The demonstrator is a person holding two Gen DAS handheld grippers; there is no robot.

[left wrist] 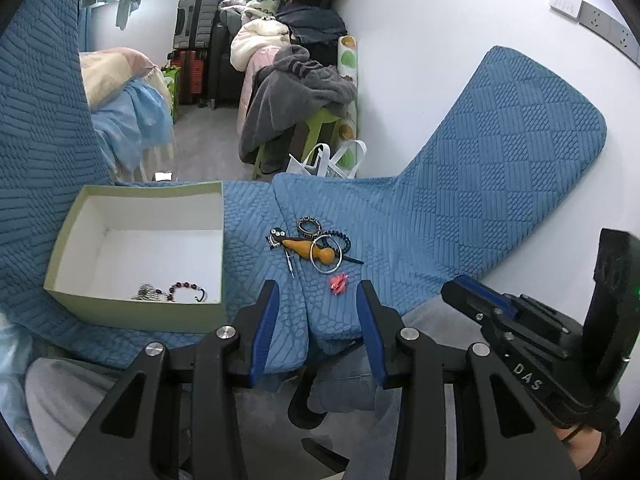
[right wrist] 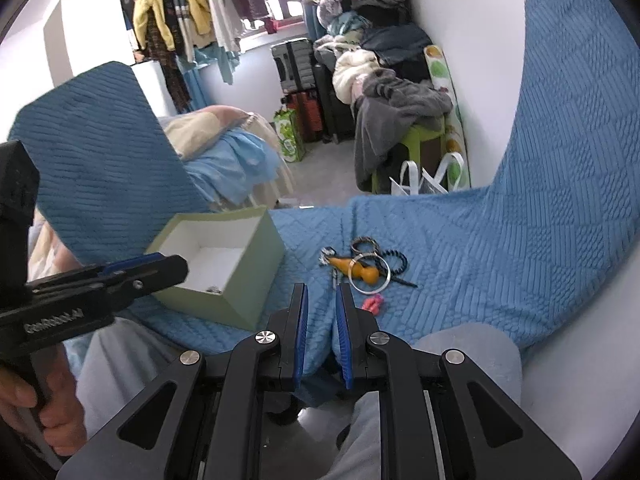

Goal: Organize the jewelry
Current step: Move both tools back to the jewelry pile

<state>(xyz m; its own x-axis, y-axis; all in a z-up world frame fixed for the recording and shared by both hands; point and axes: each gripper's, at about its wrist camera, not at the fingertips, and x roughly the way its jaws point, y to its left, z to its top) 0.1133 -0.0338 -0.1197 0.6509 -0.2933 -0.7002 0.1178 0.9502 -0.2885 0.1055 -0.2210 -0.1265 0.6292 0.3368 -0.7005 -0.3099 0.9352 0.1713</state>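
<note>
A small heap of jewelry lies on the blue quilted seat [left wrist: 380,216]: an orange gourd pendant [left wrist: 312,250] [right wrist: 360,270], a silver bangle [left wrist: 328,256] [right wrist: 370,280], a dark braided ring [left wrist: 309,226], a dark bead string [left wrist: 345,240] and a pink flower piece [left wrist: 339,283] [right wrist: 374,303]. Left of it stands a pale green box [left wrist: 136,312] [right wrist: 256,280], holding a red bead bracelet [left wrist: 188,288] and a silver piece [left wrist: 146,292]. My left gripper [left wrist: 319,296] [right wrist: 176,268] hovers open and empty just short of the heap. My right gripper [right wrist: 322,296] [left wrist: 460,286] has a narrow gap between its jaws, also empty.
Blue back cushions rise on the left [left wrist: 36,120] and right [left wrist: 512,128]. The person's grey-trousered legs [right wrist: 460,356] sit at the seat's near edge. Beyond the seat are a white bag [left wrist: 320,162], a green stool under grey clothes [left wrist: 296,92], suitcases [left wrist: 196,20] and a bed [left wrist: 120,92].
</note>
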